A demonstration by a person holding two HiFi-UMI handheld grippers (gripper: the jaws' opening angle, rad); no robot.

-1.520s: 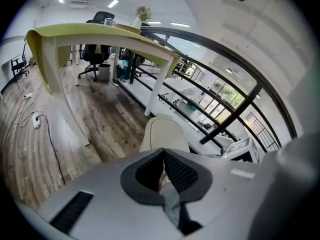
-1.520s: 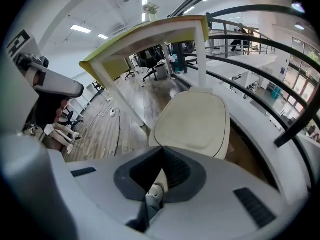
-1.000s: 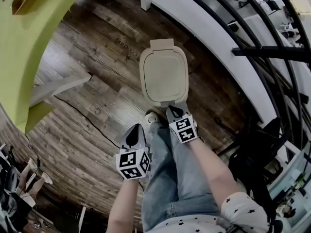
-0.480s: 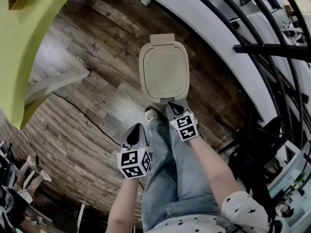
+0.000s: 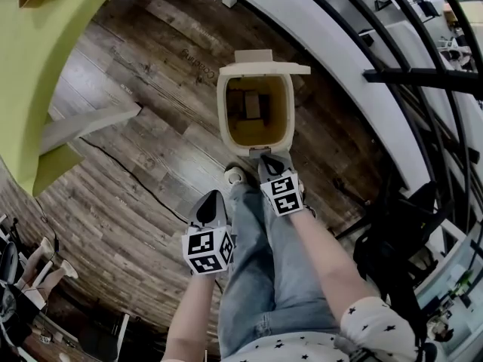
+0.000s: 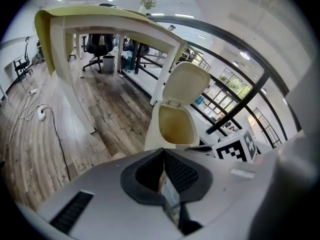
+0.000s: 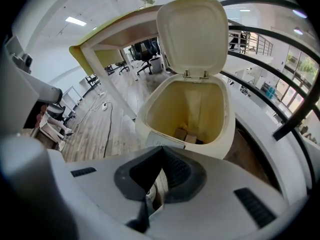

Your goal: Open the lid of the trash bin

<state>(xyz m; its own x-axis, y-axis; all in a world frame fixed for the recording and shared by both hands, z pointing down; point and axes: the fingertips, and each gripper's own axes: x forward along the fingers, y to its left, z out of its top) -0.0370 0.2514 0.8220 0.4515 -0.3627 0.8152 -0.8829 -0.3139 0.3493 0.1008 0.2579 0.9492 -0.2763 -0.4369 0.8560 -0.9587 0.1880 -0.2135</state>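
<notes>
The left hand-held gripper (image 5: 210, 206) hangs low over the wooden floor (image 5: 136, 149), clenched on nothing and probably just kept out of the way. Farther right, the trash bin (image 5: 224, 119) stands on the floor, its lid (image 5: 264, 69) upright at the far rim. The right hand-held gripper (image 5: 272, 164), also clenched and empty, noses the near rim, likely at a push-release.

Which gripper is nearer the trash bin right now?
Right. The right gripper sits at the front edge of the open trash bin, its tip by the rim; the left gripper hangs farther back, apart from the bin.
</notes>
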